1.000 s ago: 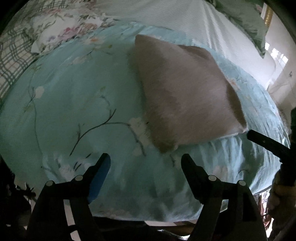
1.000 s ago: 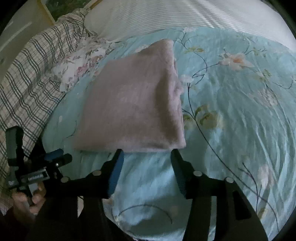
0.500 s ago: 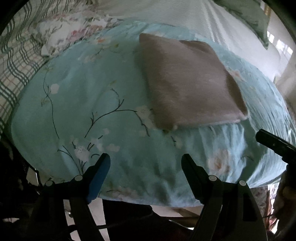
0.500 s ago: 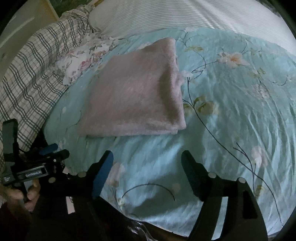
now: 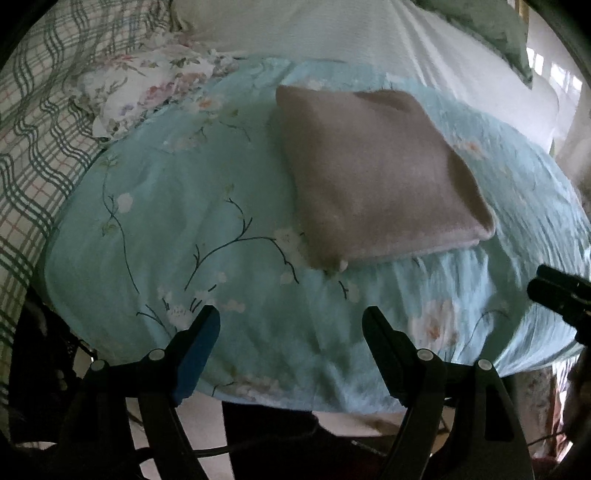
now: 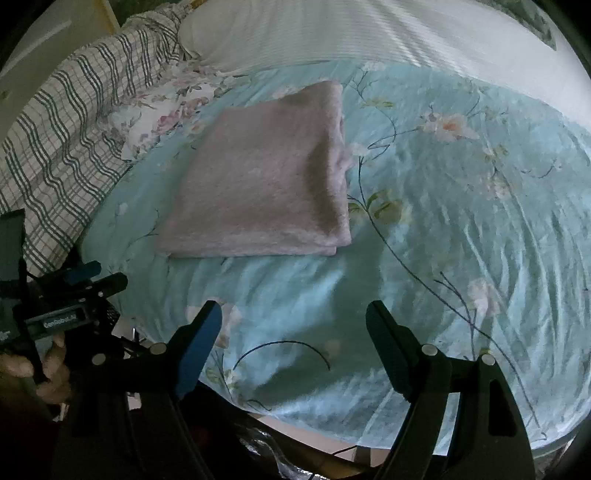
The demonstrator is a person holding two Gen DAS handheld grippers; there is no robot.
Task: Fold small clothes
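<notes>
A folded pale pink fleece garment [image 5: 373, 173] lies flat as a neat rectangle on the light blue floral bedspread [image 5: 177, 206]; it also shows in the right wrist view [image 6: 269, 177]. My left gripper [image 5: 291, 332] is open and empty, held back over the near edge of the bed, well short of the garment. My right gripper [image 6: 293, 326] is open and empty, also back near the bed edge. The left gripper shows at the left edge of the right wrist view [image 6: 74, 291], and the right gripper's tip shows at the right edge of the left wrist view [image 5: 557, 291].
A green checked blanket [image 6: 62, 125] and a floral pillow [image 6: 166, 110] lie to the left of the bedspread. White striped bedding [image 6: 351, 33] lies behind it. The bed edge and floor [image 5: 280, 417] are below the grippers.
Both grippers have pulled back from the folded garment toward the bed edge. The right gripper's jaws have opened wider. The garment has stayed in place.
</notes>
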